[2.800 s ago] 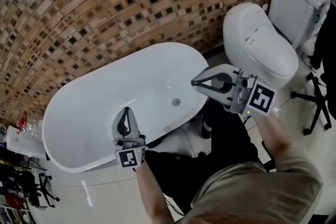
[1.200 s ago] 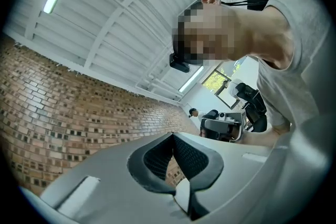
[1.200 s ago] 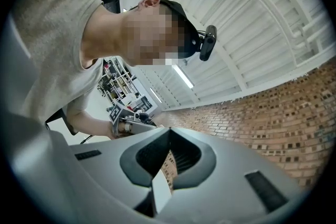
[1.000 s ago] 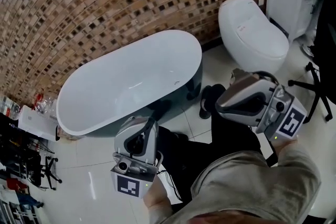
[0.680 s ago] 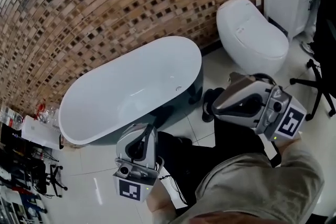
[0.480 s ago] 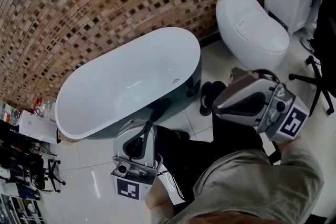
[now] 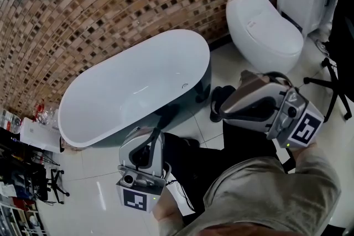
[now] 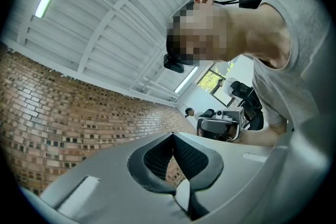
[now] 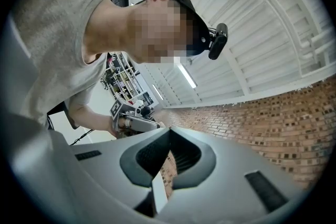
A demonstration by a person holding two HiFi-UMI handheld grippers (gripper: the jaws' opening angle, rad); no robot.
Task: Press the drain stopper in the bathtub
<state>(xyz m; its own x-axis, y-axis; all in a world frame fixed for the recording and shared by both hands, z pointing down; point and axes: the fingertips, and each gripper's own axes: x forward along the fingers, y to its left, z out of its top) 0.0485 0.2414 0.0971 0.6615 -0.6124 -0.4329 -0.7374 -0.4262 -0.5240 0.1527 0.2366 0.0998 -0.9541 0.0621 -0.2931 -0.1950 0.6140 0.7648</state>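
White tub (image 7: 105, 96) lies along the brick wall (image 7: 83, 3), and the stopper (image 7: 185, 85) is just a tiny speck low inside its right end, too small to tell whether it's up or down. Both grippers hang well short of the tub, over the person's lap. Left gripper (image 7: 152, 141) points up at the ceiling, jaws clenched tip to tip (image 8: 172, 136) with nothing between them. Right gripper (image 7: 232, 105) is the same, tips pressed together and empty (image 9: 169, 131). Toilet (image 7: 263, 22) stands beyond the tub, its tank cut off at the frame's top edge.
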